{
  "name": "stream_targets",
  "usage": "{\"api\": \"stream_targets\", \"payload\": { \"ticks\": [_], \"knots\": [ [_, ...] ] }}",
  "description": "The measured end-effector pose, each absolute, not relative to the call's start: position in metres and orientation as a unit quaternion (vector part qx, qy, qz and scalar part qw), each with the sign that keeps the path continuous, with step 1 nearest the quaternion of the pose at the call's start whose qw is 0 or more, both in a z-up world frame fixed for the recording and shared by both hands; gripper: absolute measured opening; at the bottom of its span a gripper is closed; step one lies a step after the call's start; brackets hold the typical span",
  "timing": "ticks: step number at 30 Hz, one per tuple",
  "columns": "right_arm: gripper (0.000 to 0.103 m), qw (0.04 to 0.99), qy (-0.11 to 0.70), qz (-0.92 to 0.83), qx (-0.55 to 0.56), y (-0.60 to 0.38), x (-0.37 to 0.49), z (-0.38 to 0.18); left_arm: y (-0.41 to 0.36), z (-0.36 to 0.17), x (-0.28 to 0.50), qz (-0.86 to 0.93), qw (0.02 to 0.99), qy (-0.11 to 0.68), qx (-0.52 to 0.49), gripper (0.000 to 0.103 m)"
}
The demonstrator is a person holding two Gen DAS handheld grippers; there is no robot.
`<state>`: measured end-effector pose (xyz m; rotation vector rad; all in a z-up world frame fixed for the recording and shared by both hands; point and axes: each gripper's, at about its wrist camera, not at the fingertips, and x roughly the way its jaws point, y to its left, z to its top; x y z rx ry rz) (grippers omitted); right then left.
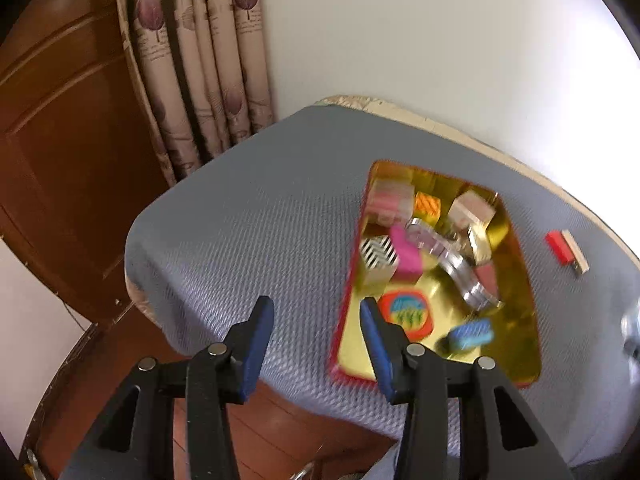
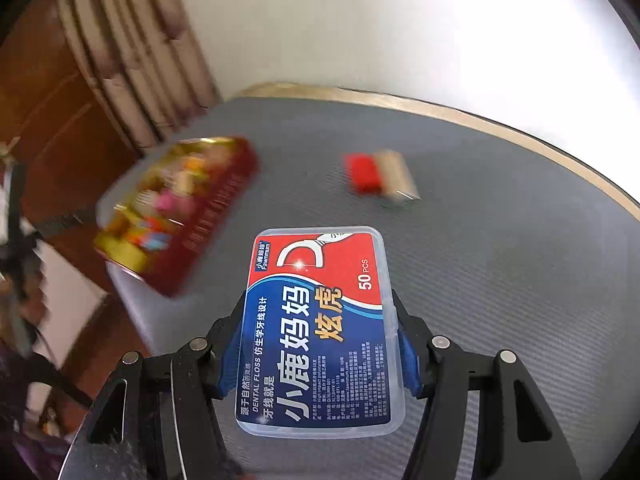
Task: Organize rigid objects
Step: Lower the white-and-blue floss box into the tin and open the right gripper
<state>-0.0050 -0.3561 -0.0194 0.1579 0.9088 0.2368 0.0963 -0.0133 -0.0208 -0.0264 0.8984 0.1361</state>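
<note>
My right gripper (image 2: pixel 318 306) is shut on a clear plastic dental floss box (image 2: pixel 320 332) with a red and blue label, and holds it above the grey mat (image 2: pixel 480 280). A red tin (image 1: pixel 516 340) with a gold inside lies on the mat and holds several small things: a pink block (image 1: pixel 406 254), a black-and-white striped cube (image 1: pixel 378 254), a blue piece (image 1: pixel 470 334) and shiny metal parts (image 1: pixel 460 264). My left gripper (image 1: pixel 316 308) stands open and empty at the tin's near left rim. A red block (image 1: pixel 558 246) and a wooden block (image 1: pixel 576 250) lie side by side right of the tin.
In the right wrist view the tin (image 2: pixel 208 216) shows blurred at the left, with the red block (image 2: pixel 364 172) farther back. A patterned curtain (image 1: pixel 200 80) and a brown wooden door (image 1: pixel 60 140) stand left of the table. A white wall (image 1: pixel 440 40) runs behind. The mat's near left corner (image 1: pixel 136 248) drops to a wooden floor.
</note>
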Motion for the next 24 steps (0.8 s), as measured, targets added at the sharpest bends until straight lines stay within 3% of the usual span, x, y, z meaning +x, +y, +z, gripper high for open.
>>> {"api": "stream_targets", "payload": {
  "ticks": [14,24],
  "knots": [
    [0.059,0.851,0.45,0.253,0.092,-0.171,0.09,-0.007,-0.001,-0.022,0.083,0.021,0.9,0.433,-0.056,0.046],
    [0.059,0.834,0.49,0.245,0.064,-0.128,0.126,-0.038,0.0,-0.025,0.086,0.017,0.897,0.437,-0.062,0.046]
  ]
}}
